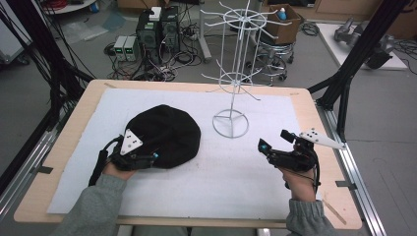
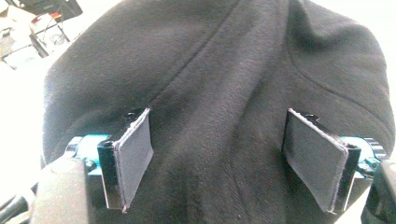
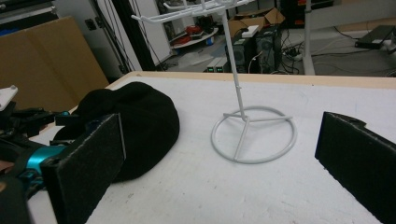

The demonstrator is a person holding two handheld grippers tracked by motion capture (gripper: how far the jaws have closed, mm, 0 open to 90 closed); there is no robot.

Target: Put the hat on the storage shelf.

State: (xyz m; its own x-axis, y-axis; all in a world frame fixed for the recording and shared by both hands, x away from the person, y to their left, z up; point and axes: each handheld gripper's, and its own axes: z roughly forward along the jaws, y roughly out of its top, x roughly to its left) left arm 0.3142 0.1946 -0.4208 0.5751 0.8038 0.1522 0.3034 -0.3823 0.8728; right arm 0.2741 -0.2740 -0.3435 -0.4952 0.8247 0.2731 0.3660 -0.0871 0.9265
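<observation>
A black cap (image 1: pixel 164 135) lies on the white cloth (image 1: pixel 246 172) that covers the counter (image 1: pixel 305 105), on its left half, and bulges up like a soft dome with a seam running across the fabric. The left tool (image 1: pixel 150 158) sits at the cap's near edge, held by the person's left hand (image 1: pixel 118 169) in a grey sleeve. In the left gripper view the jaws stand apart with the cap's dark fabric (image 2: pixel 219 93) bunched between them; the pads (image 2: pixel 133 156) flank a fold of cloth but do not visibly press on it, so the cap is straddled and not pinched.

The right tool (image 1: pixel 275 140) is well apart from the cap, over the right side of the cloth, held by the right hand (image 1: pixel 297 184). Its jaws stand wide apart with nothing between them, and in the right gripper view they frame the cap (image 3: pixel 135 123) at the left and the ring base of a white wire rack (image 3: pixel 252 133) ahead.

The wire rack (image 1: pixel 231 123) stands upright near the middle of the counter, just to the right of the cap and not touching it, its thin arms spreading from the central post.
</observation>
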